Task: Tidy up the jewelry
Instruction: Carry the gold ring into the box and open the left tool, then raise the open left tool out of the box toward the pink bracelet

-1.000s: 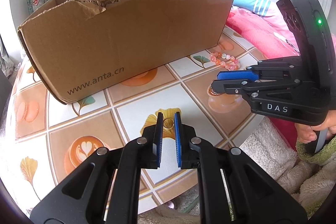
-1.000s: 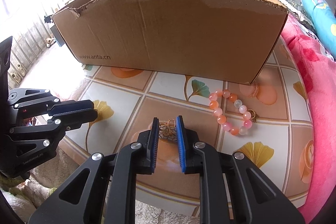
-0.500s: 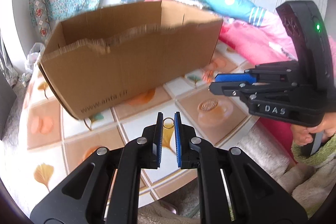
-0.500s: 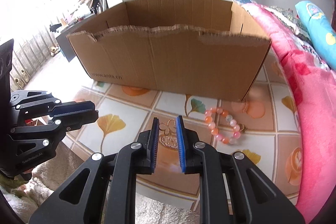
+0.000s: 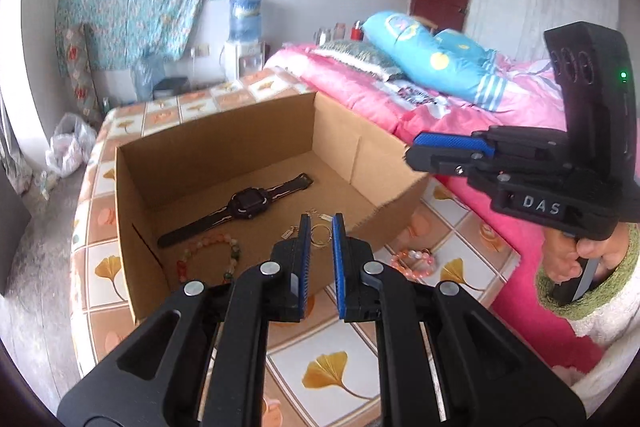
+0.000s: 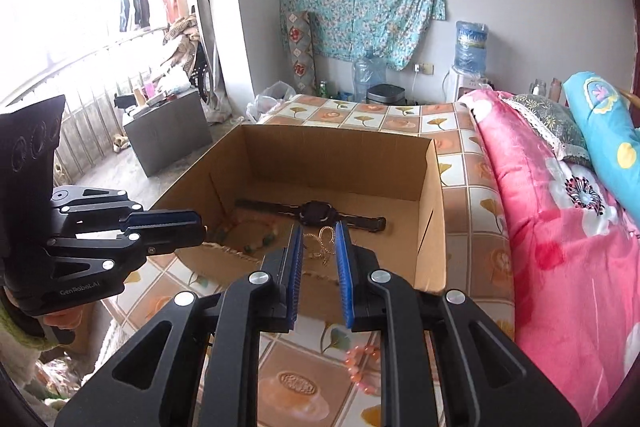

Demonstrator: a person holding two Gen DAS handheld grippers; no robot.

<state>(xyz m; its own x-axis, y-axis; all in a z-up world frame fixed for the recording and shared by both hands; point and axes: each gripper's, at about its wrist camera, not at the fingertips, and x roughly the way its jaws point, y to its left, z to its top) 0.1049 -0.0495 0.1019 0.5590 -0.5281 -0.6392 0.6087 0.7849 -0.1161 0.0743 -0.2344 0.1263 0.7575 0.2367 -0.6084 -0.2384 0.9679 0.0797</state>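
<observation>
Both grippers hung above the open cardboard box (image 5: 224,147) on the tiled tabletop (image 5: 332,367). The left gripper (image 5: 320,239) was nearly closed, pinching a thin gold ring (image 5: 320,235) between its blue pads. The right gripper (image 6: 318,251) was likewise narrowed onto a gold ornament (image 6: 322,241). On the box floor lay a black watch (image 5: 244,207) and a beaded bracelet (image 5: 212,255). A pink bead bracelet (image 5: 412,261) lay on the tabletop by the box's near corner.
</observation>
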